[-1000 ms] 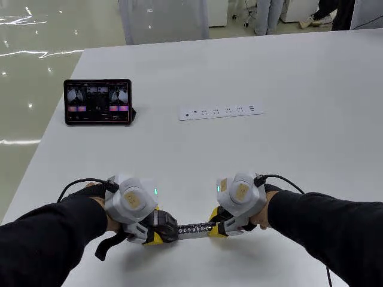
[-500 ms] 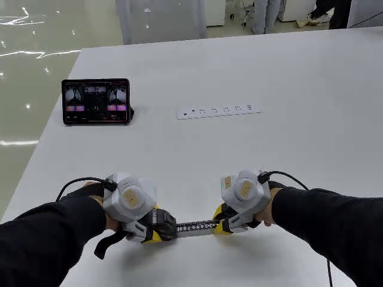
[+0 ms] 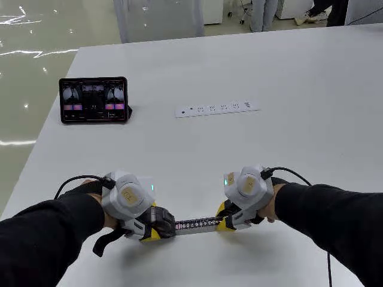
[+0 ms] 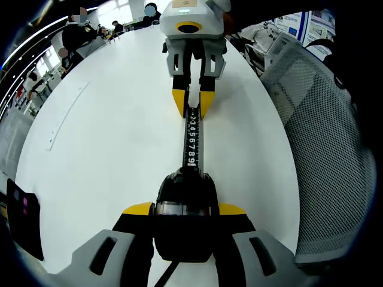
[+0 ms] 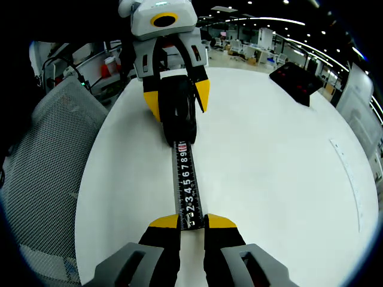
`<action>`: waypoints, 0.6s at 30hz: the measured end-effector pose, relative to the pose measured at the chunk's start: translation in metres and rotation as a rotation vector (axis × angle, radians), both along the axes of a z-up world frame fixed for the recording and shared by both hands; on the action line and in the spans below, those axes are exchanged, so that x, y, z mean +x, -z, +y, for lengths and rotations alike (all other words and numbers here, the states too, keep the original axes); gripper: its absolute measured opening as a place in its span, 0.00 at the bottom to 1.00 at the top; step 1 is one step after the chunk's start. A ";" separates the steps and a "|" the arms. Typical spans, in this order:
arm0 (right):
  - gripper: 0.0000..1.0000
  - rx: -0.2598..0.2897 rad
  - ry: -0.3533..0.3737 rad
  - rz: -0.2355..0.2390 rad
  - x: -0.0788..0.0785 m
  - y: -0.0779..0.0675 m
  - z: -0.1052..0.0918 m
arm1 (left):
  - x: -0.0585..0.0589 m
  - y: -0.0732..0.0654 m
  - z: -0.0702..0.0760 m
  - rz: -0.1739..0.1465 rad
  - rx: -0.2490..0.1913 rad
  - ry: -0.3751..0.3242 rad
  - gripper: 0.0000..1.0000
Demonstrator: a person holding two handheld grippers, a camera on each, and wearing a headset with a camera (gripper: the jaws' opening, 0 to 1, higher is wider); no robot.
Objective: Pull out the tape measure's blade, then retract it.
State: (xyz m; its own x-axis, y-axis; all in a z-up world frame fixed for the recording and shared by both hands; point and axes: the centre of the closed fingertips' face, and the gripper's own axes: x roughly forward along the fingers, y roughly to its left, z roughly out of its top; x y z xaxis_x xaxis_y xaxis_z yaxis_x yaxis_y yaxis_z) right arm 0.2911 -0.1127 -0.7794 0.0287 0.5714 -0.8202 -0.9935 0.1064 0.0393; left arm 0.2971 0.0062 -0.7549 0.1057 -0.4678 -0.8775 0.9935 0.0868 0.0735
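Note:
A black tape measure case (image 4: 184, 200) sits clamped between the yellow-tipped fingers of my left gripper (image 4: 184, 209), low on the white table (image 3: 197, 161). Its blade (image 4: 191, 134) with black numbers runs straight out to my right gripper (image 4: 191, 103), which is shut on the blade's end. In the right gripper view the blade (image 5: 185, 185) stretches from my right gripper (image 5: 192, 222) up to the case (image 5: 178, 113) held by the left gripper (image 5: 176, 95). From the head view the case (image 3: 160, 222) is at left, the blade (image 3: 196, 225) spans a short gap, and the right gripper (image 3: 222, 223) pinches its end.
A tablet (image 3: 94, 100) with a lit screen stands at the table's far left. A white power strip (image 3: 217, 109) lies mid-table. A grey mesh chair back (image 4: 326, 137) stands off the table's near edge. Cables (image 3: 75, 181) trail from both grippers.
The right gripper has moved right with the blade end, so a little more blade shows between the grippers. The left gripper and case have stayed put. The head camera has tilted slightly.

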 end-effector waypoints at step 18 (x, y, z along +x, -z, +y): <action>0.11 0.005 0.023 0.005 0.000 0.001 -0.013 | 0.000 0.000 0.000 -0.001 -0.003 -0.003 0.33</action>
State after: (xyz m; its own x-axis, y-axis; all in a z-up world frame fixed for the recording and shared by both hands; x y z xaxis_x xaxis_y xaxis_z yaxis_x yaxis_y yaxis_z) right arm 0.2910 -0.1261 -0.7805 0.0377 0.5744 -0.8177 -0.9906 0.1291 0.0450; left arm 0.2973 0.0062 -0.7552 0.1083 -0.4704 -0.8758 0.9932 0.0897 0.0746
